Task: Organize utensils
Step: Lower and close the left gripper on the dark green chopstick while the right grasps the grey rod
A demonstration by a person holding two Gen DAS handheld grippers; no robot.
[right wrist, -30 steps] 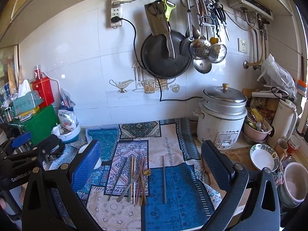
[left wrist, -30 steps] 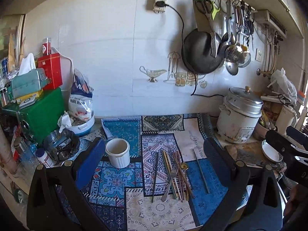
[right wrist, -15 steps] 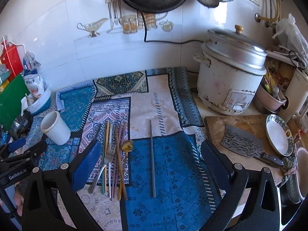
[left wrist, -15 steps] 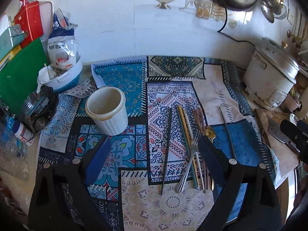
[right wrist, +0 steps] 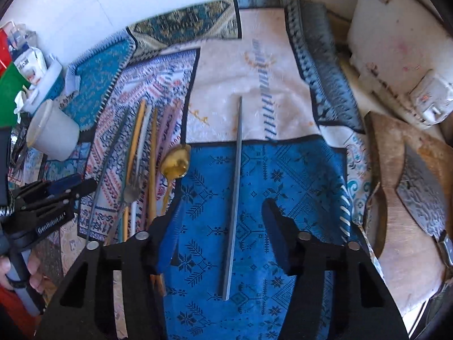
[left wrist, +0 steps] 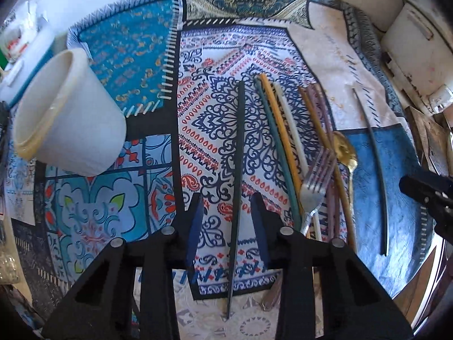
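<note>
My left gripper (left wrist: 226, 215) hangs low over the mat (left wrist: 127, 39), its jaws parted either side of a dark chopstick (left wrist: 237, 170), not yet touching it. My right gripper (right wrist: 223, 226) likewise straddles a grey chopstick (right wrist: 235, 187), jaws released. The remaining utensils (left wrist: 308, 153) lie bundled at 2 o'clock of the left gripper; the cup (left wrist: 65, 113) sits at 10 o'clock.
</note>
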